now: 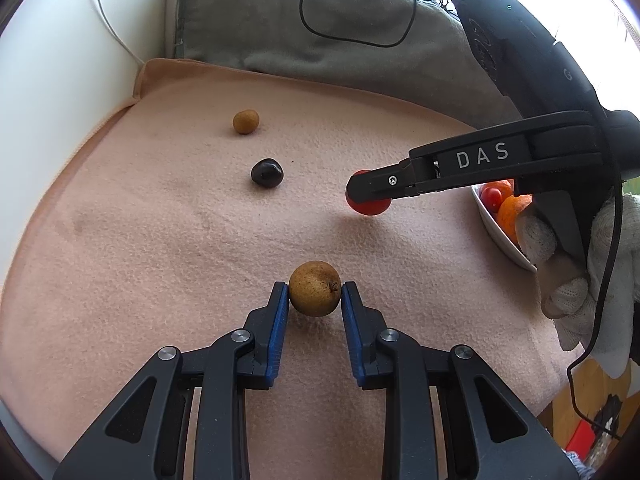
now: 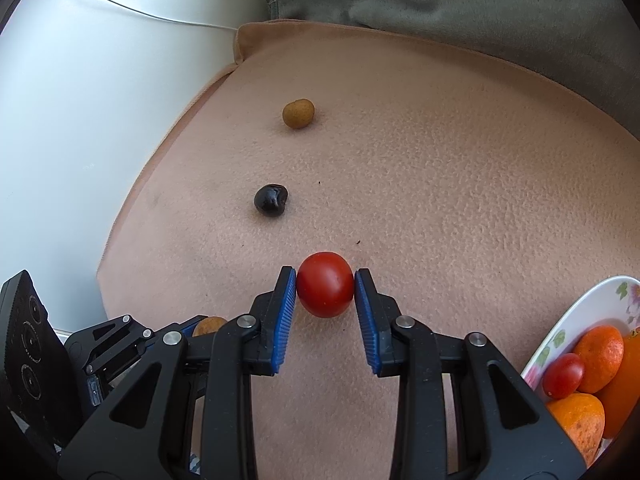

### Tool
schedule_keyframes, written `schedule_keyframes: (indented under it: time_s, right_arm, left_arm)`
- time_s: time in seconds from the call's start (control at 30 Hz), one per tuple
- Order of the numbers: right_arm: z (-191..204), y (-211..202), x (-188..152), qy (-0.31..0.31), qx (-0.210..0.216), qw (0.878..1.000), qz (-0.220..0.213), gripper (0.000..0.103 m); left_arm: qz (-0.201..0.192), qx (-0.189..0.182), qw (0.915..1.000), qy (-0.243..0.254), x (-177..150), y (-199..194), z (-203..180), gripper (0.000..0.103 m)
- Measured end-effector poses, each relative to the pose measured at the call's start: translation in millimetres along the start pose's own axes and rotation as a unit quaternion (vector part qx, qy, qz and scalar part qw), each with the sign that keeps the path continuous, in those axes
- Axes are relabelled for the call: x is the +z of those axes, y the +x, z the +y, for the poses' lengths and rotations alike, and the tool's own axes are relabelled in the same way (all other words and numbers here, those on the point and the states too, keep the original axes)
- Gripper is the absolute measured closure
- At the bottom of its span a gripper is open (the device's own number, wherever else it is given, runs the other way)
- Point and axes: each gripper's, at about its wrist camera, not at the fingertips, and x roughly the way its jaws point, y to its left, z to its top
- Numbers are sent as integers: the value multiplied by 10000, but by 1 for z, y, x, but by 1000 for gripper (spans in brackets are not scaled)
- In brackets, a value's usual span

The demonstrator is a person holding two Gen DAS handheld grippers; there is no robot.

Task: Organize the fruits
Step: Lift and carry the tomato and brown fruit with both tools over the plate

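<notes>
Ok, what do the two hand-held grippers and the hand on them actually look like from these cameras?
Both are matte black plastic with silver pivot bolts and ribbed blue pads on the fingertips. The right hand-held gripper has white "DAS" lettering on its side and a thin black cable trailing from it. The hand holding it wears a white knit glove.

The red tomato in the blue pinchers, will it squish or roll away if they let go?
The red tomato looks smooth and round, so it would probably roll on the pink cloth. Its shiny skin may be slippery. The right gripper is pinching both sides without denting it, so it seems firm.
</notes>
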Motion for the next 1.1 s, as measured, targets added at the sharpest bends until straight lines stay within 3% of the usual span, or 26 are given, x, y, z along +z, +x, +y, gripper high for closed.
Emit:
schedule_keyframes:
  time_s: [0.5,1.1]
  right_arm:
    - [-5,-46,-15,-15,9,9990,-438,71]
    - [-52,-131,-82,286,-310,9927,-1129,71]
  left_arm:
    - [-182,-106,9998,70,10,-13,-11,78]
    - [-322,-562,9970,428,34,-4,-61,78]
